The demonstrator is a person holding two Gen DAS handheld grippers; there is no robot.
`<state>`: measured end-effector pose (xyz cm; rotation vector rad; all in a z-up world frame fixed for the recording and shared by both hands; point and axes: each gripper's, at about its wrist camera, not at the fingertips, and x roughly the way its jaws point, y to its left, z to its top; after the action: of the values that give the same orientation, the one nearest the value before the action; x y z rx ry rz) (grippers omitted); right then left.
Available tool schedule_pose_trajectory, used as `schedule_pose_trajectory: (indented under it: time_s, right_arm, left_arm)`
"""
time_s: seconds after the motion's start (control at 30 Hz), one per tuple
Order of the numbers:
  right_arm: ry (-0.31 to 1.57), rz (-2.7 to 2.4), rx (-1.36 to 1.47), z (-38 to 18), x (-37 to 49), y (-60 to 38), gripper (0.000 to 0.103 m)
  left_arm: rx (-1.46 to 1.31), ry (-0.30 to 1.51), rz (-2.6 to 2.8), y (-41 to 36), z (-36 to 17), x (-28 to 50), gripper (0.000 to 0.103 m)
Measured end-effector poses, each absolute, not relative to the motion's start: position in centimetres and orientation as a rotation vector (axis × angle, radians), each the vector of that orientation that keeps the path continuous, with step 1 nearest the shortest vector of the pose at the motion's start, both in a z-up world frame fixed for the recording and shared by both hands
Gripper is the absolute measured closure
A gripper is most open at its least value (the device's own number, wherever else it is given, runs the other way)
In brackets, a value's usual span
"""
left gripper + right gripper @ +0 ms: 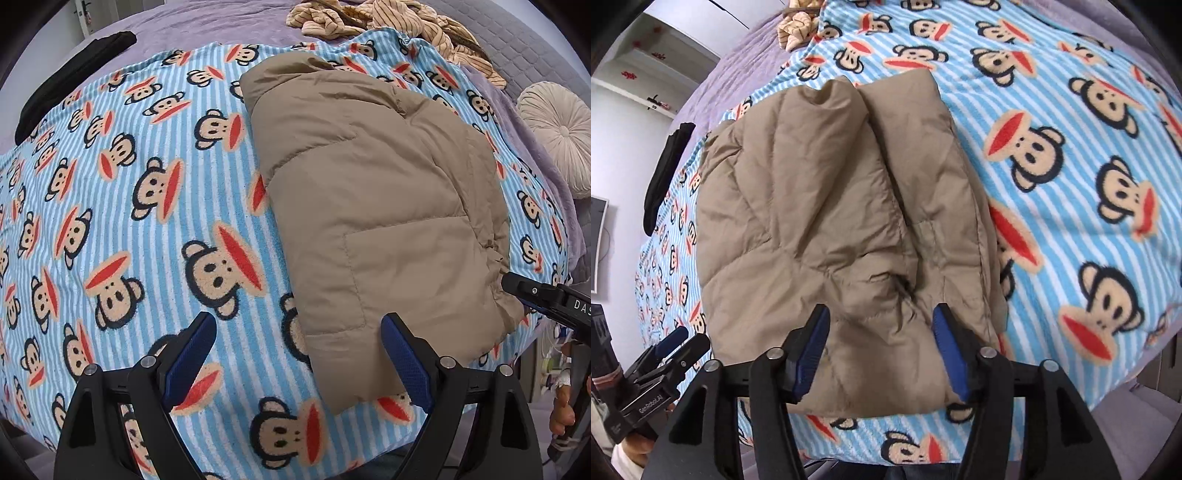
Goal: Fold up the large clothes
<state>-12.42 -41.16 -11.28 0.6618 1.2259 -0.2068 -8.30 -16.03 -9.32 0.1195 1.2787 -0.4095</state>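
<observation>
Jacket (373,206), tan and puffy, lies folded into a narrow bundle on the monkey-print blanket (129,206) over the bed. At its left, the left gripper (299,358) hangs released, jaws wide, holding nothing, near the hem corner. To its right, the right gripper (881,350) stands released over the hem, padding between the jaws but seemingly unpinched. The next fold probably wants both grippers to pinch all layers at the near corners, then carry them evenly toward the collar.

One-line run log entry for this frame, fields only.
stage: jacket folded | tan puffer jacket on monkey-print blanket | left gripper open, empty | right gripper open over jacket hem
</observation>
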Motion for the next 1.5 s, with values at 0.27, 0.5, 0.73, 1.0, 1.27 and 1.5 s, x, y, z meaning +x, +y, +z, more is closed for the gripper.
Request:
schedule_pose_trajectory:
  time_s: [0.27, 0.5, 0.73, 1.0, 1.27, 1.5]
  right_arm:
    - [1.192, -0.242, 0.674, -10.5, -13.8, -38.7, 0.033]
    - [1.209, -0.234, 0.659, -9.6, -14.1, -38.1, 0.033]
    - [1.210, -0.196, 0.644, -8.5, -11.5, -40.6, 0.022]
    - [1.257, -0.127, 0.594, -9.4, -8.5, -44.0, 0.020]
    - [1.294, -0.051, 0.577, -11.0, -7.6, -46.8, 0.018]
    - [1.280, -0.022, 0.644, -12.4, -7.2, -48.5, 0.017]
  left_arm:
    - [0.154, 1.247, -0.413, -14.3, -8.4, -9.2, 0.000]
    - [0.104, 1.264, -0.387, -14.1, -8.3, -8.3, 0.000]
    - [0.082, 1.272, -0.335, -16.2, -8.0, -6.6, 0.000]
    - [0.065, 1.292, -0.275, -19.4, -8.8, -4.5, 0.000]
    - [0.075, 1.325, -0.259, -21.4, -9.9, -3.5, 0.000]
    - [0.069, 1.340, -0.273, -21.9, -10.4, -2.8, 0.000]
